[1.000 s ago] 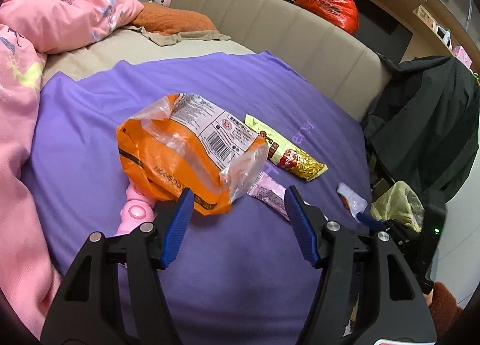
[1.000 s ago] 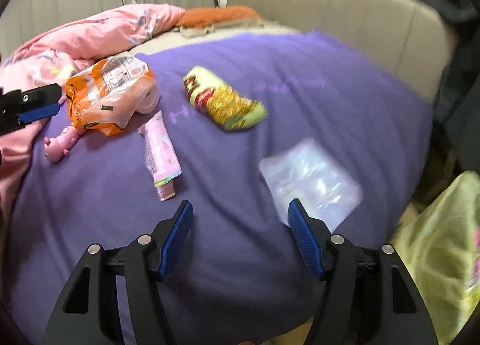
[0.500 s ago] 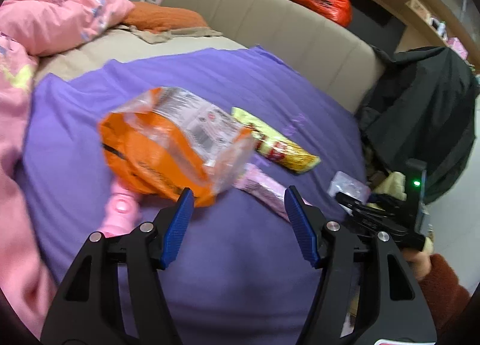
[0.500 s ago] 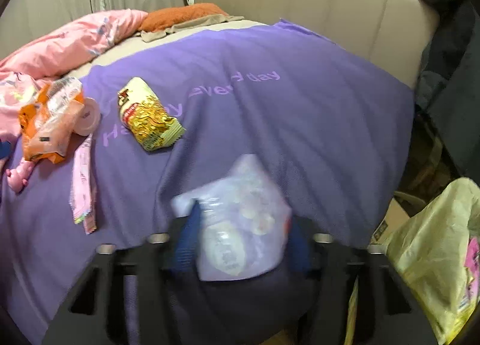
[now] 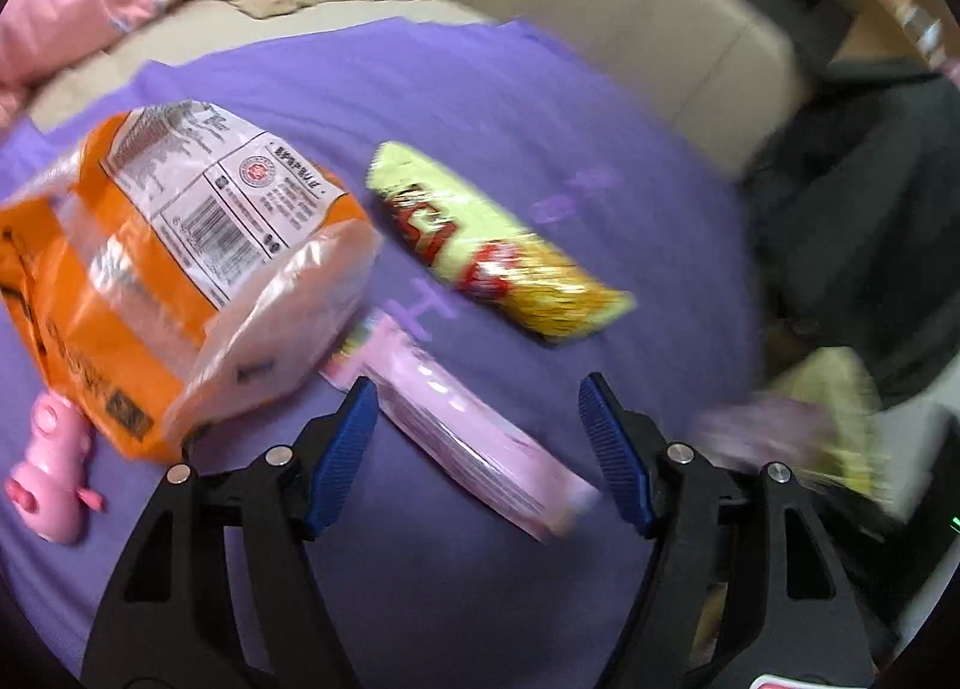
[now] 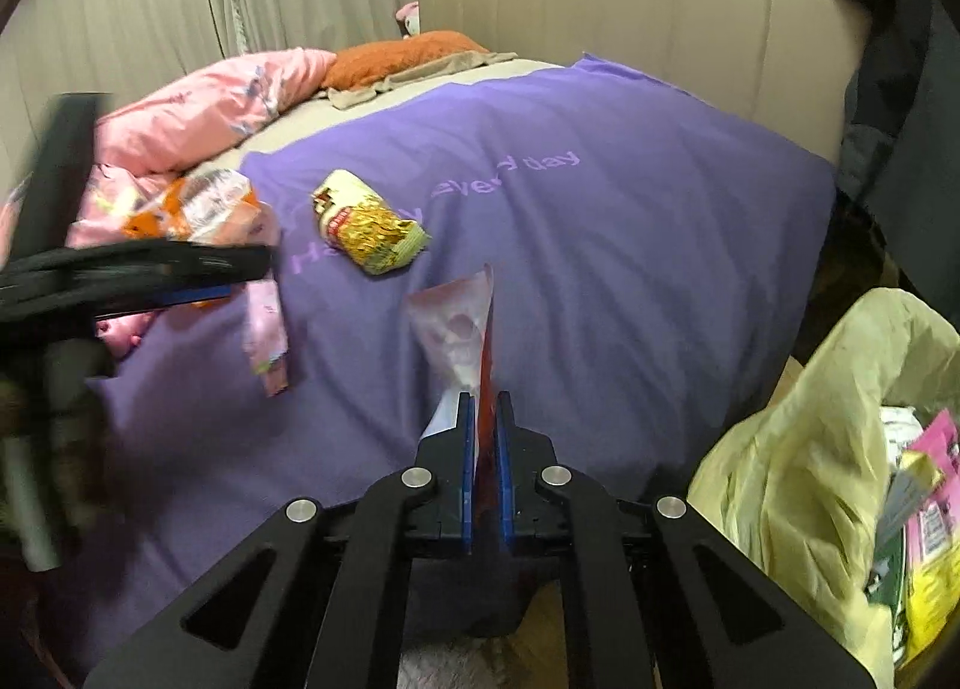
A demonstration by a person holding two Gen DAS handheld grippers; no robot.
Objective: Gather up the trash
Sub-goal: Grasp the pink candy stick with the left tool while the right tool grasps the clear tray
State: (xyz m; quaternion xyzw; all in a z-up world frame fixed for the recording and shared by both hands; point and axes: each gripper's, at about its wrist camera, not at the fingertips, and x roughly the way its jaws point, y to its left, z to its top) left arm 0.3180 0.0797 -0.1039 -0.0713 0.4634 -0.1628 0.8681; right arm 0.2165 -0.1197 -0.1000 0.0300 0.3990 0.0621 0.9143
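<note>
Right tongs (image 6: 482,419) closing on a clear wrapper (image 6: 459,329), lifted off the bed (image 6: 630,269); left tongs (image 5: 480,437) opening over the pink packet (image 5: 462,425). Yellow bag (image 6: 798,449) holds some trash; orange bag (image 5: 168,269) and noodle packet (image 5: 498,245) remain

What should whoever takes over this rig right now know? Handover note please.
Right gripper: jaws closing, pads already pinching the clear wrapper, lifted off the purple blanket.
Left gripper: jaws opening, holding nothing, with the pink wrapper lying between them on the blanket.
Still on the blanket: orange bag, yellow noodle packet, pink wrapper. The pink toy beside the orange bag may not be trash.
Yellow trash bag sits to the right, already holding some wrappers.
Left to do: drop the clear wrapper in the bag, then collect the other three.
</note>
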